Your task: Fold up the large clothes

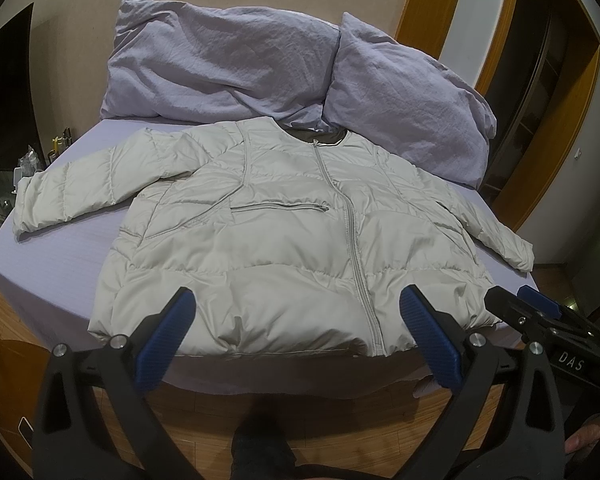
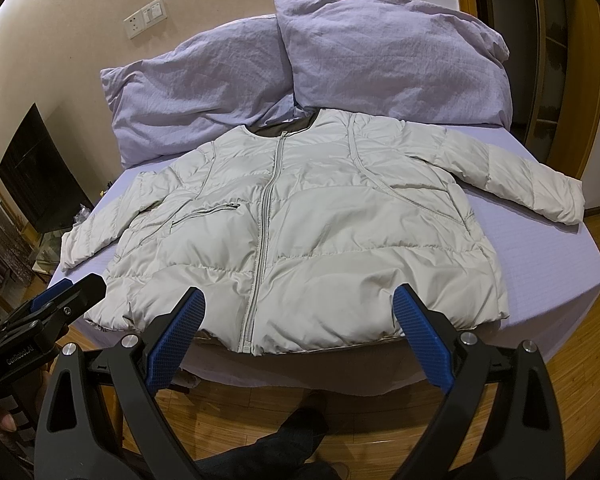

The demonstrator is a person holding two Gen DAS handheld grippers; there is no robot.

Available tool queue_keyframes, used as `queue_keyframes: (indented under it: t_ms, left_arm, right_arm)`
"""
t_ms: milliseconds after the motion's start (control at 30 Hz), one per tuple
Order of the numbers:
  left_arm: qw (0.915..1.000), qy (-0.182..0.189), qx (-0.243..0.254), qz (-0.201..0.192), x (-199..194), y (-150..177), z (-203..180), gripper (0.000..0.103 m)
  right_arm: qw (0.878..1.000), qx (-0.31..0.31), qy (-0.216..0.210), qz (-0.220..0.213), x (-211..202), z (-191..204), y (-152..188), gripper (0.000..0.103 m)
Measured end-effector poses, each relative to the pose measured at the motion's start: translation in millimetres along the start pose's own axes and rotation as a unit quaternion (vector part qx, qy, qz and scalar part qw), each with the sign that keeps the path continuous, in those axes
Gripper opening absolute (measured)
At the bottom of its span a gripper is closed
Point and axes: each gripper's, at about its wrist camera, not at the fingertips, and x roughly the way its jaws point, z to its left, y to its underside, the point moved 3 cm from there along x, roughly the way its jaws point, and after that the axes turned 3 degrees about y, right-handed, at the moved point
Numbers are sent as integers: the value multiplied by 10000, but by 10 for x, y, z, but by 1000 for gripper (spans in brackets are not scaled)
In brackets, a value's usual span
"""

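With both the left gripper [image 1: 296, 330] and right gripper [image 2: 296, 330] held wide and empty at frame bottom, the slippery puffy jacket [image 1: 284, 240] risks being pinched too thinly and slid off the bed [image 1: 52, 256].

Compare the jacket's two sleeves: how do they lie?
The left sleeve angles out with bed showing between it and the body; the right sleeve hugs the body more closely. The left sleeve's cuff nears the bed's side edge; the right sleeve's cuff ends nearer the hem. Both are unfolded, flat on the bed.
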Motion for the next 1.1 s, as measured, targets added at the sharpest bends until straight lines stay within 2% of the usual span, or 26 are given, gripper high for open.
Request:
queue_keyframes:
  t_ms: [1100]
  left_arm:
    - [10000, -4, 1, 33, 3, 7, 0, 101]
  right_arm:
    - [10000, 36, 43, 51, 66, -44, -24, 97]
